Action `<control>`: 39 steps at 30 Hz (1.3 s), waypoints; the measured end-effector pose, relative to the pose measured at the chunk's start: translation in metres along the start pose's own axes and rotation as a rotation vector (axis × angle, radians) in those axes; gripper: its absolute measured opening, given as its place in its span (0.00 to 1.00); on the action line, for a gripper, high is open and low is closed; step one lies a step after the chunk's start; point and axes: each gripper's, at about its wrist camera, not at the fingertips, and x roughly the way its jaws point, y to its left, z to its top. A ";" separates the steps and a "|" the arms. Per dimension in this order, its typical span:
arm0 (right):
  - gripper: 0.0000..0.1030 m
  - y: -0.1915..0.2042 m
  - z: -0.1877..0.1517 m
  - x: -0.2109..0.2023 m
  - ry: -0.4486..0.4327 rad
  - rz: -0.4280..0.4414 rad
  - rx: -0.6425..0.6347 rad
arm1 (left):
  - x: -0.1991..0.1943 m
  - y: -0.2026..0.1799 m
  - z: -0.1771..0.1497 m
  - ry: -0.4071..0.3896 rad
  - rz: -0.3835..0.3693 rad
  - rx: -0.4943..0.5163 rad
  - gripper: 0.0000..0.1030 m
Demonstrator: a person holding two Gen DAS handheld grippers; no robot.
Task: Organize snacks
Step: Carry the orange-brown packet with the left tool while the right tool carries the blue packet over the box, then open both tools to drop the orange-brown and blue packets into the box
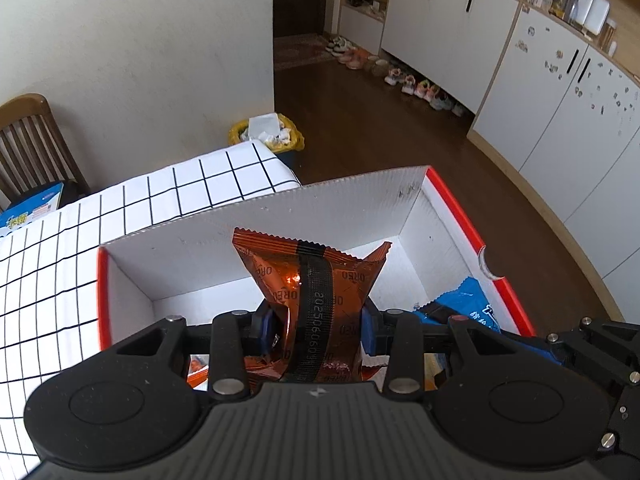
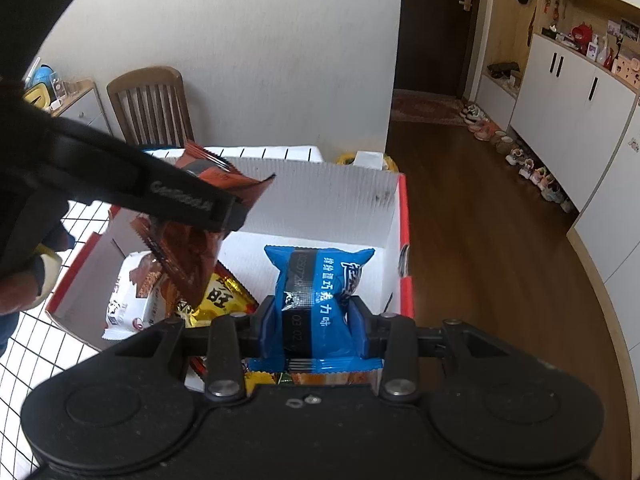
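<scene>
Left wrist view: my left gripper is clamped on the orange Oreo packet, long axis upright, hanging over the white box.

Right wrist view: right gripper is grasping the blue chocolate packet, box floor straight below, so I'd guess drop next.

An orange Oreo packet, crumpled at its middle, and a blue chocolate snack packet stand upright over a white cardboard box with a red rim. Inside lie a white wafer packet and a gold foil packet, touching.
</scene>
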 end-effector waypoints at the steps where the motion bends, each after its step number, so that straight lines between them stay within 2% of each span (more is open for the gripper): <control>1: 0.34 -0.001 0.001 0.002 0.004 0.002 0.003 | 0.003 -0.001 -0.001 0.007 0.000 0.004 0.38; 13: 0.36 -0.004 -0.003 0.027 0.068 0.017 0.029 | 0.026 -0.009 -0.005 0.069 0.001 0.044 0.39; 16: 0.37 -0.004 -0.006 0.032 0.085 0.023 0.035 | 0.025 -0.011 -0.005 0.073 0.003 0.044 0.47; 18: 0.39 -0.005 -0.007 0.032 0.085 0.027 0.038 | 0.021 -0.011 -0.006 0.062 0.006 0.042 0.60; 19: 0.42 -0.005 -0.008 0.032 0.085 0.028 0.039 | 0.019 -0.011 -0.007 0.055 0.007 0.042 0.61; 22: 0.49 -0.006 -0.009 0.028 0.075 0.039 0.043 | 0.014 -0.009 -0.007 0.045 0.007 0.040 0.61; 39: 0.61 -0.006 -0.009 -0.019 -0.018 0.065 0.049 | -0.063 0.003 -0.030 -0.096 0.015 0.006 0.61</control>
